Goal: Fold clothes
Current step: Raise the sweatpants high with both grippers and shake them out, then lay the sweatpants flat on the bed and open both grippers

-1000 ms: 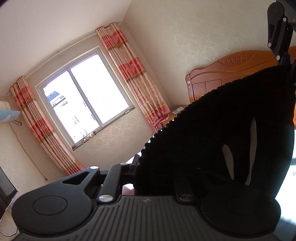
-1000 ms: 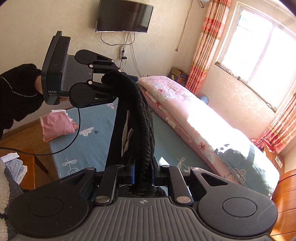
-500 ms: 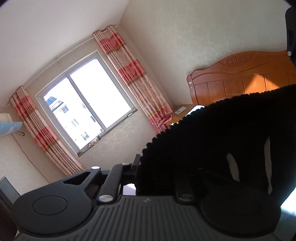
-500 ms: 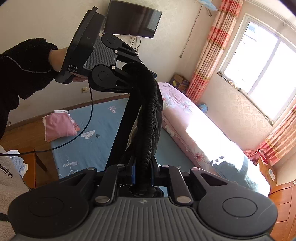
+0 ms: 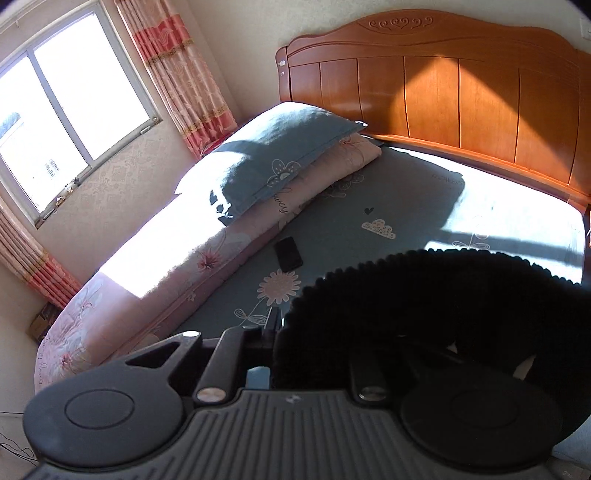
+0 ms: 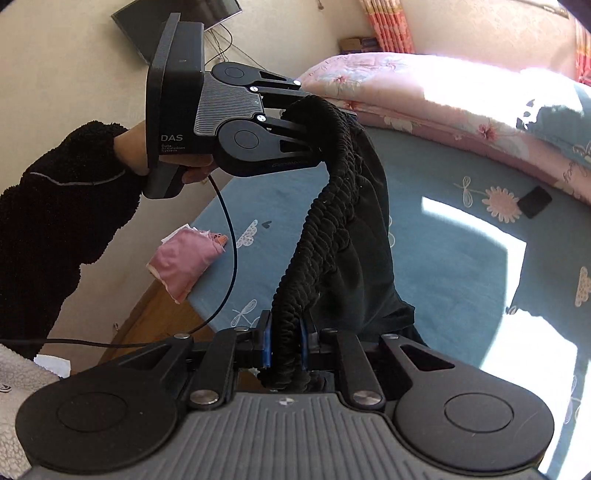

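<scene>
Black garment (image 6: 332, 206) between both tongs, headboard (image 5: 443, 92) only leftward

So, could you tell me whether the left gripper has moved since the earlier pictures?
Yes: the left gripper has sunk, from beside the wall television to below it.

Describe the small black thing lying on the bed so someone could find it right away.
Start at the blue-grey bedsheet printed with flowers and clouds, then follow the long rolled pink floral quilt along its window side. Right beside that quilt, just above a pale daisy print, lies the flat black rectangular phone-like slab, the sheet's only hard object.
</scene>
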{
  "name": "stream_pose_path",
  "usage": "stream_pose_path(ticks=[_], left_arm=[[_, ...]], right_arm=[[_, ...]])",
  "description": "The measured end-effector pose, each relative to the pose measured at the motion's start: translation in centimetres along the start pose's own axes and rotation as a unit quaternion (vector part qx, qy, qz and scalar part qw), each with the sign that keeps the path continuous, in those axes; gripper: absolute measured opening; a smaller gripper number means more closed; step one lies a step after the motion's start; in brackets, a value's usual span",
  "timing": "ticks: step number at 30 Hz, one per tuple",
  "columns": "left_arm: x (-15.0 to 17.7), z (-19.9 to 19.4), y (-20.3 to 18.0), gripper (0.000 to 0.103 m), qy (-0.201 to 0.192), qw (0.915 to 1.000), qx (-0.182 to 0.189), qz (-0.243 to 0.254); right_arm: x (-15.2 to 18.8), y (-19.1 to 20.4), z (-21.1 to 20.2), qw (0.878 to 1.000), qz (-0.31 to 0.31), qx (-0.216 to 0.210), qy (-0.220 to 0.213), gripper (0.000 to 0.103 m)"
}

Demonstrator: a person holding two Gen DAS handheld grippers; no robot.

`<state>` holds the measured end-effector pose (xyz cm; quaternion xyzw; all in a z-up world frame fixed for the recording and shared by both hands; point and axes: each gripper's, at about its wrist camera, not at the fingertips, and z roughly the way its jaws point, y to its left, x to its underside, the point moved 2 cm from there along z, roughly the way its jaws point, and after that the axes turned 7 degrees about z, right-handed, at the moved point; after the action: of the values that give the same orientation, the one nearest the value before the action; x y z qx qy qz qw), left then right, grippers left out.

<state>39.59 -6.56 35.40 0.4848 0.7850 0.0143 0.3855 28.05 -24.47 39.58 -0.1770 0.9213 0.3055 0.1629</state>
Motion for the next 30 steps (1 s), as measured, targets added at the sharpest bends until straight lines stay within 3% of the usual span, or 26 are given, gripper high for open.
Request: stream_pose_path(ticks=[4,7,11,16,21,24,27,30], left_arm=[[3.0,6.3,-3.6,0.017,0.037,0.9985,0.036,-0.017],[4.3,10.0,-6.5,0.017,0.060,0.9968,0.054,-0.001],[4.0,15.2,-11.0,0.017,0.076,0.9952,0.056,0.025],[1.5,21.0,-16.9,0.017,0.054,0.9966,0.055,0.030],[-2.7,23.8,-22.0,0.017,0.017,0.9965,0.075,0.033],[-5.3,25.0,-24.9,0.017,-0.018,0.9947,0.079,0.064],[-6.9,26.9,-28.0,0.018,-0.043,0.9943,0.059,0.078],[-6.6,29.8,-31.4,0.018,-0.043,0.9938,0.052,0.088]], right_arm=[[2.7,-6.1,4.6,0.994,0.103,-0.040,0.011,0.016],[5.1,-9.6,7.5,0.984,0.167,-0.062,0.011,0.017],[8.9,-14.1,10.4,0.973,0.227,-0.053,0.002,0.017],[14.0,-20.5,11.1,0.955,0.292,0.006,-0.043,0.016],[17.2,-24.2,8.8,0.941,0.301,0.134,-0.078,0.016],[18.9,-26.0,6.9,0.928,0.311,0.189,-0.086,0.016],[20.5,-28.3,6.1,0.914,0.311,0.246,-0.090,0.016],[21.9,-31.0,7.9,0.900,0.318,0.288,-0.078,0.016]])
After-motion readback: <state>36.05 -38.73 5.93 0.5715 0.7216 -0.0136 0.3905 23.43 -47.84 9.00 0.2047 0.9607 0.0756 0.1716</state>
